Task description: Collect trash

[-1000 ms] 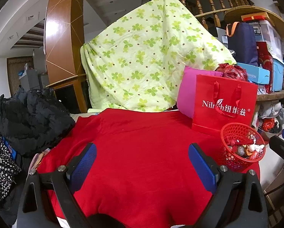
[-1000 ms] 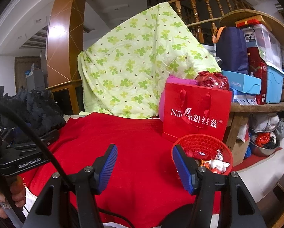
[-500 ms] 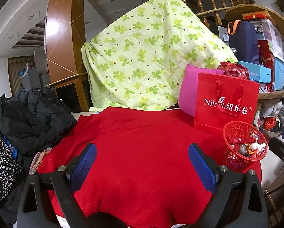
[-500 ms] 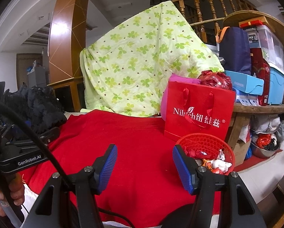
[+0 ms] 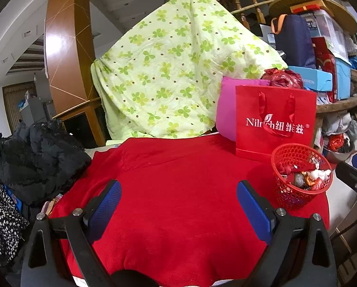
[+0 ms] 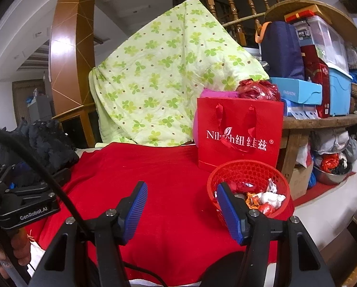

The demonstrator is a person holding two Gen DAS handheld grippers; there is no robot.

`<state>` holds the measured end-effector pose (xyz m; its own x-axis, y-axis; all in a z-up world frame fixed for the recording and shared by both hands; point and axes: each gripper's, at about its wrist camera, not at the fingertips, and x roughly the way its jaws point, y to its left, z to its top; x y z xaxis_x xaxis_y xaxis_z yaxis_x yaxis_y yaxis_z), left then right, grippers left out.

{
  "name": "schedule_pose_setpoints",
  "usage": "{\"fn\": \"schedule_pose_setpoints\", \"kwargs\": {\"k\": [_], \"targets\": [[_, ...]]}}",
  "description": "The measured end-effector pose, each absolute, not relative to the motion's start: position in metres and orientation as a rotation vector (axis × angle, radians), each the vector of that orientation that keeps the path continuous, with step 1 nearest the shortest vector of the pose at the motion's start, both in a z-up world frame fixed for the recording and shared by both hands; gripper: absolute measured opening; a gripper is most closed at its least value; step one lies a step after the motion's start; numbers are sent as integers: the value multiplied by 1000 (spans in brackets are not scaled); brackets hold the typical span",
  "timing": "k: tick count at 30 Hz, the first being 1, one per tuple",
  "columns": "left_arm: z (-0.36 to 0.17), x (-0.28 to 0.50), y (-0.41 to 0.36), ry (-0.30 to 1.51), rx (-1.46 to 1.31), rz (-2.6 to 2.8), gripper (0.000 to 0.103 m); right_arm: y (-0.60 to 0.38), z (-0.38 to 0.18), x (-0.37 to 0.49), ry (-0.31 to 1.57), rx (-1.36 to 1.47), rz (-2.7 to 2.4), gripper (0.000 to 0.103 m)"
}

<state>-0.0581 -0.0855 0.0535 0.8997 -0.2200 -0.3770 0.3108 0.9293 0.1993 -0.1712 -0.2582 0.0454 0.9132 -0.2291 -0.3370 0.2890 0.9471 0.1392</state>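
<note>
A small red mesh basket (image 5: 300,174) stands at the right edge of the red-covered table (image 5: 178,191) and holds crumpled wrappers (image 5: 308,178). In the right wrist view the basket (image 6: 249,175) sits just behind my right fingertip, with the wrappers (image 6: 264,198) inside. My left gripper (image 5: 178,203) is open and empty above the table's near middle, left of the basket. My right gripper (image 6: 179,205) is open and empty, close to the basket. I see no loose trash on the red cloth.
A red paper gift bag (image 5: 274,122) stands behind the basket, with a pink bag (image 5: 227,110) behind it. A green clover quilt (image 5: 173,71) hangs at the back. Black clothing (image 5: 35,155) lies at the left. Cluttered shelves (image 6: 321,83) stand right.
Both cameras have drifted slightly; the scene sits a little higher and further right in view. Both grippers stay open and empty. Nothing on the table has moved.
</note>
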Motion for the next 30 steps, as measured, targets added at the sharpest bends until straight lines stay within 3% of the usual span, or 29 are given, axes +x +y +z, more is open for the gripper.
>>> {"fn": "schedule_pose_setpoints", "kwargs": {"k": [30], "targets": [[50,-68,-133,359,367,-330,97,-303,30,-183,334,279,-310,65]]}}
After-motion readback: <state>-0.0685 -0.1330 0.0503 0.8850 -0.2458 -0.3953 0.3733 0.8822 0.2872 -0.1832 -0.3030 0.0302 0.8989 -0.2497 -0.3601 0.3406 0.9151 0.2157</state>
